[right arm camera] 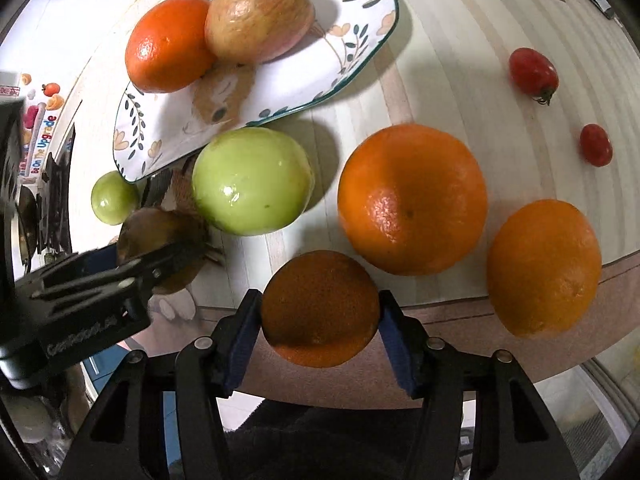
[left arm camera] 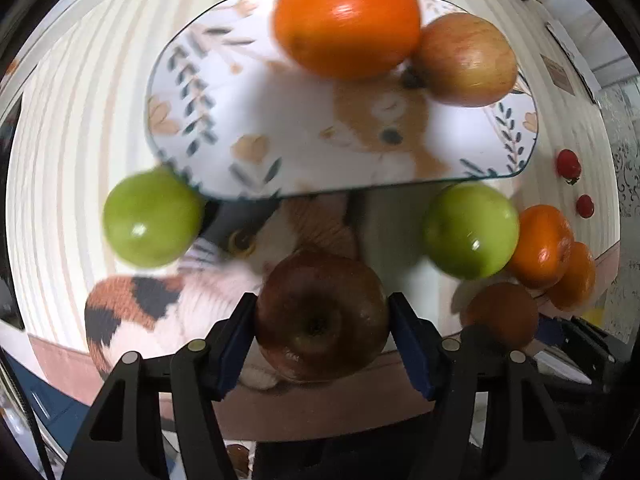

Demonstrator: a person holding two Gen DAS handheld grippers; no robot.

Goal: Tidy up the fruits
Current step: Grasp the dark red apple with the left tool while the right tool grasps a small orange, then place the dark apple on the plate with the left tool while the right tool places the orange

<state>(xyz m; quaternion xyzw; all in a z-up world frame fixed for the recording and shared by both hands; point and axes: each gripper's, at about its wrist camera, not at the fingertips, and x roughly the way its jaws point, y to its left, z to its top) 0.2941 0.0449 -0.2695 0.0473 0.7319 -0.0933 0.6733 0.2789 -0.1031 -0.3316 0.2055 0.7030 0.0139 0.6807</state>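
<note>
Dark red, the round apple (left arm camera: 322,316) sits clamped between the blue pads of the left gripper (left arm camera: 322,320), its stem dimple facing the camera, close to the near edge of the striped tabletop (left arm camera: 72,120). Under it lies a knitted cat-pattern cloth (left arm camera: 132,312). The right gripper (right arm camera: 320,312) is clenched on a small shaded orange (right arm camera: 320,308) at the same near edge, pads pressing both its sides; being round, it shows no long axis.

Just beyond the dark apple an oval ceramic plate with leaf and animal print (left arm camera: 240,120) lies crosswise, carrying a bright orange (left arm camera: 348,20) and a yellow-red apple (left arm camera: 466,60) that touch each other on its far side. A green apple (left arm camera: 152,216) rests at the plate's near left rim and a second green apple (left arm camera: 472,230) at its near right rim, so both flank the way from the held apple to the plate. Right of the second green apple, a large orange (right arm camera: 412,200) and another orange (right arm camera: 544,268) sit near the tabletop's near right edge. Two small red cherry tomatoes (right arm camera: 534,72) (right arm camera: 596,145) lie well apart from the rest toward the right edge, the farther one elongated and tilted, stem end nearest.
</note>
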